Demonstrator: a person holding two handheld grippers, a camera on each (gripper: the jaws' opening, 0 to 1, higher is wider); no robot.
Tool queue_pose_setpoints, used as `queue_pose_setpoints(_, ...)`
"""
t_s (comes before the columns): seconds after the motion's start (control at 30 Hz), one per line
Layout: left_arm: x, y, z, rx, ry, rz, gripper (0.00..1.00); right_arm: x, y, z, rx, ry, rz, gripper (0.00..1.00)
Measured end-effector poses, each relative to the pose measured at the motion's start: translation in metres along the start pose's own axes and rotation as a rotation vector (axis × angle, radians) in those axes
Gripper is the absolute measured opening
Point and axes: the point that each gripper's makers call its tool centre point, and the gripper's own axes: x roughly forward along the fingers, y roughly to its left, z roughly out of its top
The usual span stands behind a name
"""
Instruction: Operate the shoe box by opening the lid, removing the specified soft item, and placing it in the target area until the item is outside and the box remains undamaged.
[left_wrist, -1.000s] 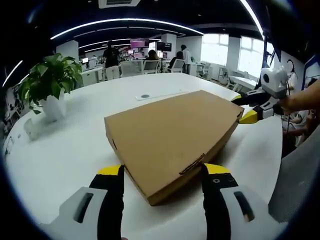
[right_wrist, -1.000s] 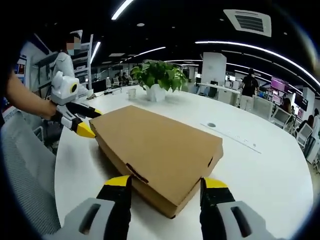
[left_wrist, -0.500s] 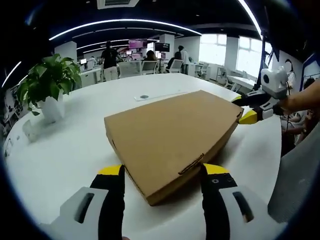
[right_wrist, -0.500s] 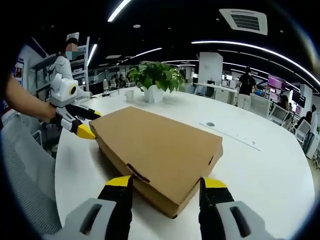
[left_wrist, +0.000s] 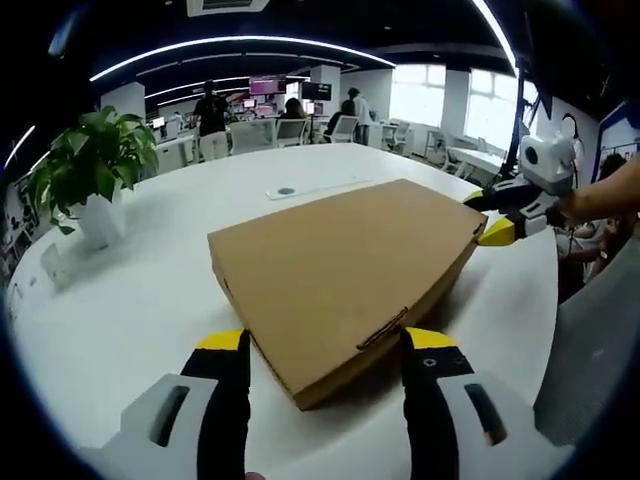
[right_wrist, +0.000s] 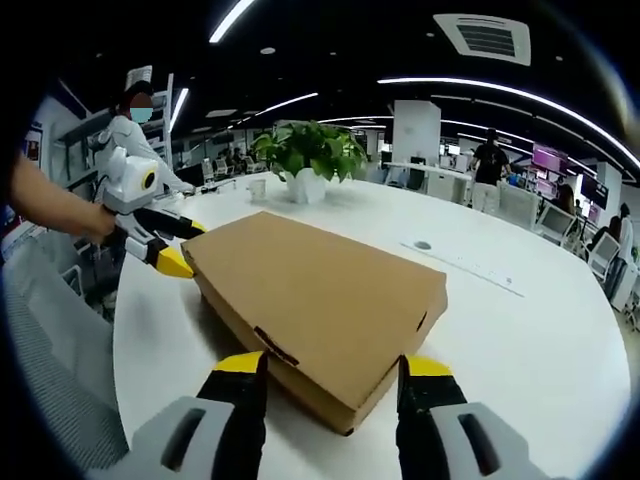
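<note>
The shoe box (left_wrist: 345, 270) lies flat and closed on the white counter (left_wrist: 140, 300), lid down, with my two grippers at opposite corners of it. My left gripper (left_wrist: 325, 350) has its jaws spread wide on either side of the near corner, its yellow tips level with the lid's edge and gripping nothing; it appears again in the right gripper view (right_wrist: 170, 245) at the far corner. My right gripper (right_wrist: 325, 375) straddles its own corner the same way, jaws parted and empty, and shows in the left gripper view (left_wrist: 490, 215) at the box's far end. Bracketing the box from both ends looks meant to steady it while the lid, whose tuck tab (left_wrist: 385, 328) sits just between my left jaws, is worked up. A potted plant (left_wrist: 90, 175) stands well apart on the counter.
</note>
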Motion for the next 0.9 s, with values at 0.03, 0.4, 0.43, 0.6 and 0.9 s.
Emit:
queue_pose_setpoints(0.03,-0.001,0.001,-0.001,0.002,0.002,-0.003,0.61,0.0,0.002,0.0,0.001,0.0,0.0,0.49)
queue_pose_setpoints(0.4,-0.011,0.011,-0.007,0.018,0.02,-0.029,0.61,0.001,0.019,0.001,0.007,0.007,0.003,0.47)
queue_pose_setpoints(0.43,-0.012,0.012,-0.008,0.019,0.022,-0.031,0.61,0.001,0.021,0.001,0.007,0.007,0.003,0.47)
queue_pose_setpoints(0.6,-0.018,0.015,-0.011,0.027,0.03,-0.041,0.6,0.0,0.029,0.001,0.007,0.007,0.005,0.46)
queue_pose_setpoints(0.9,-0.028,0.022,-0.018,0.039,0.045,-0.058,0.6,0.0,0.044,0.001,0.006,0.008,0.018,0.45)
